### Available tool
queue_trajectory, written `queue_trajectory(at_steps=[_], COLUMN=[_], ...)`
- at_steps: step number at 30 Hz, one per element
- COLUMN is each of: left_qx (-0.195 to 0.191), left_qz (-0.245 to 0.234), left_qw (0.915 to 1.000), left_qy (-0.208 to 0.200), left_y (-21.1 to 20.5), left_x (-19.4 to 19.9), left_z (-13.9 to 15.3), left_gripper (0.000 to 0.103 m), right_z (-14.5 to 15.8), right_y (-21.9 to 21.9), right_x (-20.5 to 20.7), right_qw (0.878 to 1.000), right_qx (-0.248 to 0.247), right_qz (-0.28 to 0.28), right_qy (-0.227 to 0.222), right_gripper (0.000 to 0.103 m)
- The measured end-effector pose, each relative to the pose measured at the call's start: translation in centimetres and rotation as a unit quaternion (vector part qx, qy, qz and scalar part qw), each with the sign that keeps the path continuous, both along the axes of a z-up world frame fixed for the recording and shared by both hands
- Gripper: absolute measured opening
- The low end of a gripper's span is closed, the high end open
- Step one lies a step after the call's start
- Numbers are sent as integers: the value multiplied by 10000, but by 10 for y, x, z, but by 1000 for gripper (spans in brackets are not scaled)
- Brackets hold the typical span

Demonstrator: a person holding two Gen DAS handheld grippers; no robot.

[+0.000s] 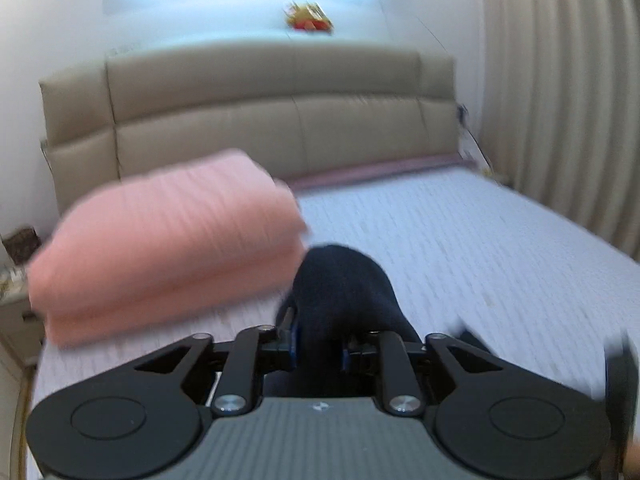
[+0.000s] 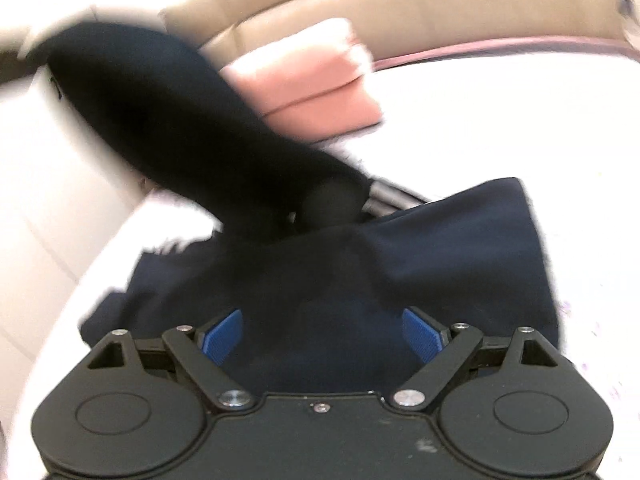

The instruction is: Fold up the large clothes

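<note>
A dark navy garment (image 2: 440, 240) lies bunched on the white bed (image 2: 480, 120). My left gripper (image 1: 318, 344) is shut on a fold of the navy garment (image 1: 344, 280) and holds it up above the mattress. In the right wrist view the lifted cloth and the left gripper show as a dark blurred shape (image 2: 180, 120) rising to the upper left. My right gripper (image 2: 324, 332) is open, its blue pads (image 2: 222, 336) wide apart over the garment, with cloth lying between them but not gripped.
A folded pink blanket (image 1: 168, 240) sits on the bed's left side near the beige padded headboard (image 1: 256, 120); it also shows in the right wrist view (image 2: 320, 80). Curtains (image 1: 560, 100) hang at the right. A nightstand (image 1: 16, 312) stands at the left.
</note>
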State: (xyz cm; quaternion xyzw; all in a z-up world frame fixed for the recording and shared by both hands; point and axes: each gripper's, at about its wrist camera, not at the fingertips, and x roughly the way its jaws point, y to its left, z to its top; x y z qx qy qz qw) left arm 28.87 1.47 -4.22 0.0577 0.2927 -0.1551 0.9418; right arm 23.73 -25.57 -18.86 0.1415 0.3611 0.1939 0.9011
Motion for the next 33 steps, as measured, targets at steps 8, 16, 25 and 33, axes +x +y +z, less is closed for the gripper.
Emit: queue_trajectory(at_steps=[8,16,25,33], left_qx=[-425,-1179,-1681,-2212], left_qz=[-720,705,1061,1166], left_qw=[9852,9792,9651,9516], left_qy=[1495,1495,1706,1787], left_y=[27,84,91,125], left_x=[-84,48,133,119], left_z=[-96,-134,-187,-208], left_gripper=[78,89,5,10], right_z=[11,-30,-24,-48], right_y=[-23,25,44,17], right_x=[27,117,124,155], right_qw=[9977,9967,9994,9985], right_qx=[525,406,-112,-35], right_qz=[-151,-11,297,-70], right_qy=[414,698,-150,541], right_gripper=[103,103,7,20])
